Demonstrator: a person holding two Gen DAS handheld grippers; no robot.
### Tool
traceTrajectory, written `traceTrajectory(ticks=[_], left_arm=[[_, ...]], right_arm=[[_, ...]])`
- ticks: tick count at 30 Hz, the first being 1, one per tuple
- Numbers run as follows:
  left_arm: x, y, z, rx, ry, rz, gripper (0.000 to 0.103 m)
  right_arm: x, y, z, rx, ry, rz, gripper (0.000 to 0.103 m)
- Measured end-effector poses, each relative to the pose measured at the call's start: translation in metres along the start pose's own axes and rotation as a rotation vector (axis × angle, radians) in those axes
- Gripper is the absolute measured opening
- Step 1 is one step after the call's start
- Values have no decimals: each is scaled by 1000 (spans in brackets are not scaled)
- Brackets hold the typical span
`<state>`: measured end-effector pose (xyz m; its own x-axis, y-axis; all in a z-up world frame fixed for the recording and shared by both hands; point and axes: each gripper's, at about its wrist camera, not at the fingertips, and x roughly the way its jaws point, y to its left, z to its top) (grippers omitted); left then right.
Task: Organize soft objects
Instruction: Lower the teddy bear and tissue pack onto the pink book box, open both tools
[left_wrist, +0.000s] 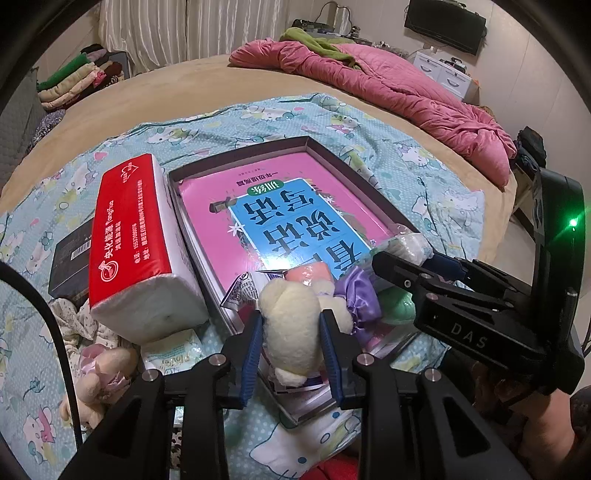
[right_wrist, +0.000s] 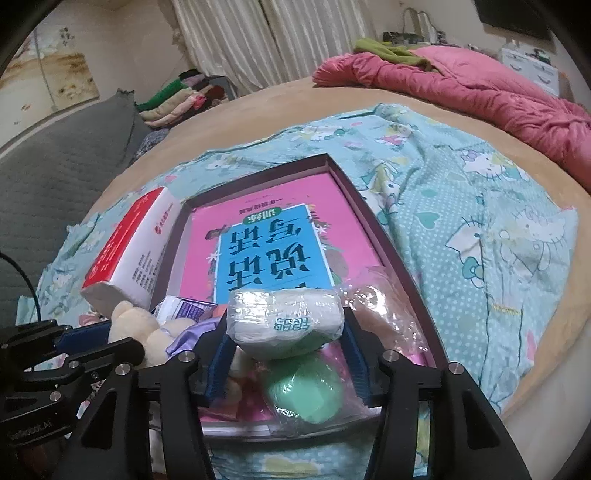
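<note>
Left claw (left_wrist: 291, 354), nearest the lens: blue pads pressed on both flanks of a cream plush bear (left_wrist: 291, 328), which sits at the near end of the shallow box (left_wrist: 332, 155). Firm grip.

Right claw (right_wrist: 286, 350): a wrapped white tissue pack (right_wrist: 284, 319) lies between its pads. Jaws stand fairly wide; whether the pads press on the wrap I cannot tell. Below it, a bagged green item (right_wrist: 306, 391), already in the box.

Box rests on the cartoon-print sheet (right_wrist: 461, 221) on the bed and is floored with a pink-and-blue book (right_wrist: 266, 236). Red tissue brick (left_wrist: 136, 236) leans against the box's left wall, outside it. Another plush (left_wrist: 99, 373) lies on the sheet, near left.

Judged step: placing soft items into the box, both hands at its near end, already crowded.

Next move calls for: release each item onto a free patch of the book, farther in, then withdraw upward without snagging plastic wrap.
</note>
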<state>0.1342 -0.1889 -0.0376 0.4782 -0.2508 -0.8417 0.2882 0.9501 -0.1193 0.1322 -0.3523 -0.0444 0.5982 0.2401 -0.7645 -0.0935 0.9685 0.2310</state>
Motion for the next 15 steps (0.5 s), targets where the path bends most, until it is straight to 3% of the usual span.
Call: traceTrajectory(ticks=[10, 15], left_arm=[[-7, 2, 1, -15, -12, -4, 33], [-11, 3, 0, -14, -19, -7, 41]], right_arm=[[-5, -1, -1, 7, -2, -57, 67], [-7, 0, -1, 7, -5, -81, 69]])
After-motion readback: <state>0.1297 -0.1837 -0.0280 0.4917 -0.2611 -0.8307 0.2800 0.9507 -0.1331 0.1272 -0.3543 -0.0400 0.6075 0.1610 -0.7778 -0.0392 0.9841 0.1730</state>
